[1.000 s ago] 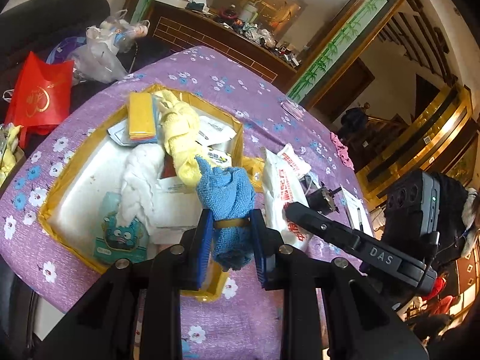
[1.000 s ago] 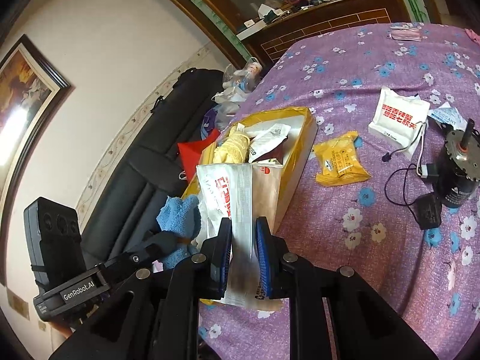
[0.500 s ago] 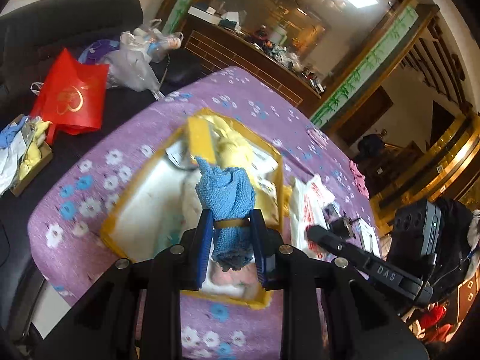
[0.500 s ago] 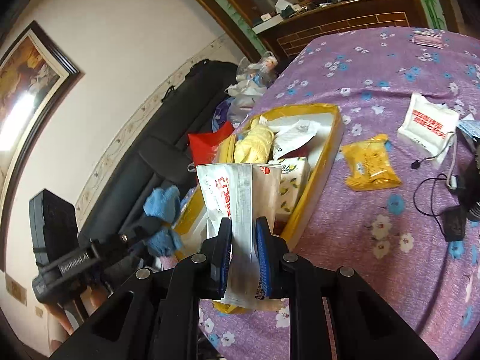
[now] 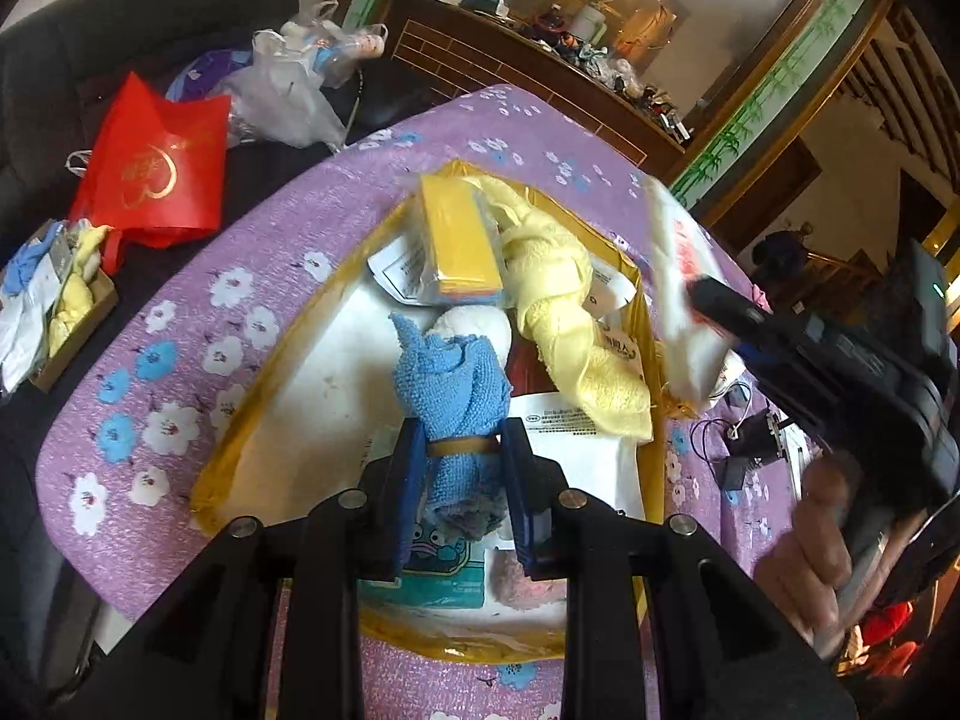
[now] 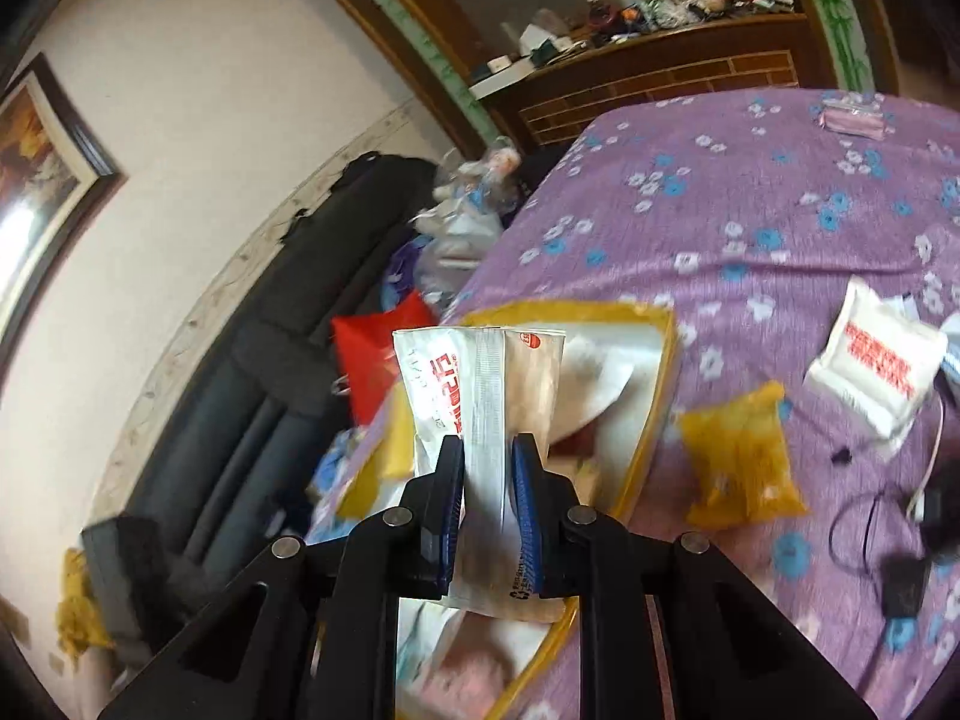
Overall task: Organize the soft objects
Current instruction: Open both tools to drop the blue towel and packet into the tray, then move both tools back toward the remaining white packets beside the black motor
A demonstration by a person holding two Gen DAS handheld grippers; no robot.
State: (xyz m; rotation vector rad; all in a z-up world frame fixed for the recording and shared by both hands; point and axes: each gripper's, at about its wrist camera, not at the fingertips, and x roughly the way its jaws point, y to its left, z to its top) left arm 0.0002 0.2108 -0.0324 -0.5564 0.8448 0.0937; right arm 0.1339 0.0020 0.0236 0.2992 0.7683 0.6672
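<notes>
My left gripper (image 5: 462, 480) is shut on a rolled blue towel (image 5: 450, 378) bound with a tan band, and holds it over the yellow-edged box (image 5: 264, 372) on the purple table. Inside the box lie a yellow twisted towel (image 5: 558, 306), a white towel (image 5: 474, 324), an orange-yellow pack (image 5: 459, 240) and paper packets. In the right wrist view my right gripper (image 6: 487, 498) is shut on a white tissue packet with red print (image 6: 480, 396), above the same box (image 6: 654, 396). From the left wrist view, that packet (image 5: 678, 276) and the right gripper (image 5: 720, 306) hang over the box's right edge.
On the purple flowered cloth (image 6: 750, 198) lie a yellow packet (image 6: 738, 456), a white packet with red text (image 6: 870, 366), a black cable and adapter (image 6: 900, 582). A red bag (image 5: 156, 162), plastic bags (image 5: 294, 84) and a dark sofa (image 6: 300, 324) stand beyond the table's left side.
Both grippers have moved toward the box with their loads. The blue towel now hangs lower over the box's inside, and the white packet has come over its right edge.
</notes>
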